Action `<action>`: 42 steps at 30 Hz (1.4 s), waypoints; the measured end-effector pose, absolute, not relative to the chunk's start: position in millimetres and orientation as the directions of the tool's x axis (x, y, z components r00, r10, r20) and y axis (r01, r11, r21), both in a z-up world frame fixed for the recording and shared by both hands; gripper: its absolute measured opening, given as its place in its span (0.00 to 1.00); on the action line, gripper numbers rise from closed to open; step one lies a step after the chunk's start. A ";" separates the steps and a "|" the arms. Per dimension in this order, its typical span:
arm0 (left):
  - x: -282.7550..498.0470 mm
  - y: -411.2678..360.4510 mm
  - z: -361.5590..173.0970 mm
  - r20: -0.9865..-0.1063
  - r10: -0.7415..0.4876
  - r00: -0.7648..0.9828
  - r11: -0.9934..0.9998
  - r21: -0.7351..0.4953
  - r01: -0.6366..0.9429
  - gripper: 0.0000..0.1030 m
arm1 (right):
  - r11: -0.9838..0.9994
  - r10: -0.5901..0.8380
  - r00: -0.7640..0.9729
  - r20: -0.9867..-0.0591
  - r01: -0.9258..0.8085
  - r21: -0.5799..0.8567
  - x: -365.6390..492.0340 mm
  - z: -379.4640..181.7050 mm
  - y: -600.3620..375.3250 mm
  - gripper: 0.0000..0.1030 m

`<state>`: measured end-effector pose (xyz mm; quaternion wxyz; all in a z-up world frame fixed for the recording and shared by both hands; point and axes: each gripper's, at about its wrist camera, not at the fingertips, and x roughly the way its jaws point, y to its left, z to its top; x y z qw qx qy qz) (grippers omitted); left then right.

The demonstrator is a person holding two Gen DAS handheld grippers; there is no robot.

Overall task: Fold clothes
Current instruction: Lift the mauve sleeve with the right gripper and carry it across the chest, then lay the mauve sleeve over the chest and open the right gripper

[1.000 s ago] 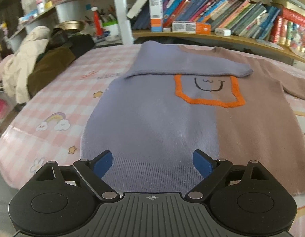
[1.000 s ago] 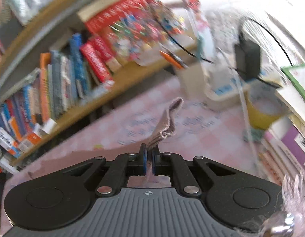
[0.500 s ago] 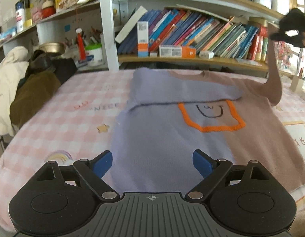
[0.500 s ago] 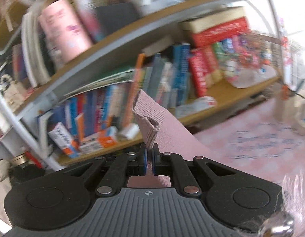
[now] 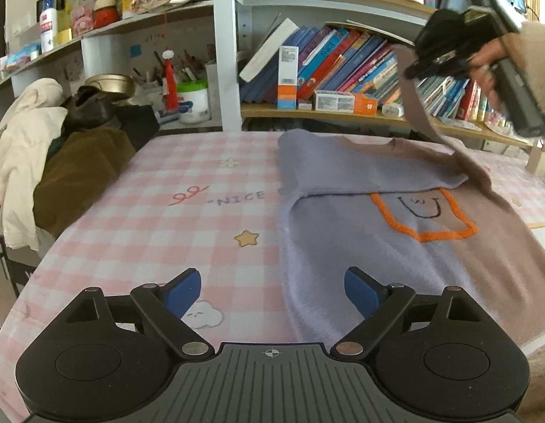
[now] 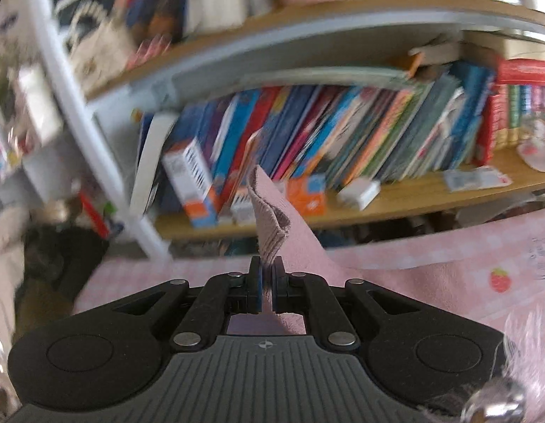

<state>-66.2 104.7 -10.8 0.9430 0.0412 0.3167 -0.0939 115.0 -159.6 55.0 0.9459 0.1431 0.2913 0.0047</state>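
While my right gripper (image 6: 267,275) pinches the brown sleeve (image 5: 418,112) up above the table (image 5: 202,211), the sweater (image 5: 378,246) lies flat (lilac sleeve already folded across); my left gripper (image 5: 272,292) hangs spread wide.

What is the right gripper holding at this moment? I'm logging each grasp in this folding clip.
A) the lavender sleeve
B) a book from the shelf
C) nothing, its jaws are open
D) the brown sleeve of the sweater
D: the right gripper has its jaws shut on the cuff of the brown sleeve, lifted off the table, while the lavender sleeve lies folded across the chest.
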 end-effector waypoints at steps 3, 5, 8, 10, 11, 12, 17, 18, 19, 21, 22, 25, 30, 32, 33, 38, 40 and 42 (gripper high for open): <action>-65.6 113.2 -11.9 -0.609 -0.151 0.779 0.979 0.019 0.205 0.88 | 0.971 0.100 0.800 -0.592 0.051 0.233 119.3 34.2 -131.5 0.04; -65.5 118.3 -12.5 -0.612 -0.146 0.777 0.980 0.020 0.200 0.88 | 0.977 0.102 0.778 -0.620 0.037 0.208 119.8 20.1 -117.1 0.04; -65.5 126.3 -13.2 -0.615 -0.137 0.777 0.982 0.020 0.189 0.88 | 0.981 0.101 0.751 -0.653 0.032 0.190 121.4 4.2 -106.3 0.04; -65.7 131.1 -13.7 -0.618 -0.132 0.775 0.983 0.017 0.180 0.88 | 0.981 0.108 0.734 -0.670 0.030 0.191 122.2 -3.8 -100.8 0.05; -65.9 132.6 -14.2 -0.620 -0.130 0.774 0.984 0.015 0.177 0.88 | 0.980 0.114 0.727 -0.677 0.030 0.198 121.7 -7.3 -98.4 0.05; -66.0 134.2 -14.8 -0.621 -0.129 0.773 0.985 0.013 0.174 0.88 | 0.978 0.120 0.718 -0.685 0.032 0.206 122.0 -10.5 -96.8 0.05; -69.3 139.0 -14.6 -0.622 -0.124 0.773 0.986 0.014 0.169 0.88 | 0.974 0.129 0.673 -0.728 0.050 0.219 124.3 -29.3 -88.1 0.05; -69.9 139.9 -14.0 -0.621 -0.121 0.775 0.986 0.016 0.167 0.88 | 0.971 0.139 0.662 -0.737 0.055 0.233 125.1 -33.7 -87.8 0.09; -70.6 140.8 -13.5 -0.620 -0.118 0.776 0.986 0.018 0.165 0.88 | 0.966 0.153 0.649 -0.745 0.060 0.251 125.8 -38.0 -87.9 0.14; -71.9 141.9 -12.2 -0.616 -0.115 0.779 0.987 0.019 0.161 0.88 | 0.946 0.209 0.629 -0.749 0.064 0.318 124.1 -44.0 -91.3 0.33; -72.1 142.1 -11.6 -0.614 -0.116 0.781 0.987 0.018 0.161 0.88 | 0.935 0.236 0.623 -0.746 0.062 0.348 121.8 -45.2 -93.1 0.42; -69.5 141.1 -10.6 -0.605 -0.128 0.786 0.987 0.003 0.164 0.88 | 0.924 0.281 0.628 -0.725 0.026 0.381 108.3 -38.1 -96.6 0.52; -56.9 131.0 -12.4 -0.605 -0.154 0.782 0.985 -0.030 0.170 0.88 | 0.936 0.286 0.640 -0.713 -0.029 0.350 68.1 -18.8 -114.2 0.56; -51.6 127.5 -13.6 -0.606 -0.165 0.778 0.984 -0.047 0.172 0.88 | 0.945 0.265 0.648 -0.714 -0.027 0.326 47.1 -13.8 -126.8 0.56; -48.4 125.5 -13.8 -0.608 -0.170 0.776 0.984 -0.056 0.172 0.88 | 0.950 0.243 0.654 -0.717 -0.011 0.311 35.5 -13.1 -135.2 0.56; -41.2 111.0 -14.8 -0.619 -0.170 0.767 0.985 -0.072 0.160 0.88 | 0.944 0.137 0.675 -0.725 0.133 0.302 -28.6 -17.8 -183.5 0.56; -41.2 104.4 -15.4 -0.624 -0.161 0.764 0.986 -0.070 0.151 0.88 | 0.918 0.105 0.671 -0.734 0.219 0.332 -53.6 -25.6 -202.6 0.56; -41.6 100.7 -15.3 -0.631 -0.153 0.760 0.988 -0.074 0.138 0.88 | 0.886 0.079 0.663 -0.745 0.296 0.357 -76.2 -33.4 -219.7 0.56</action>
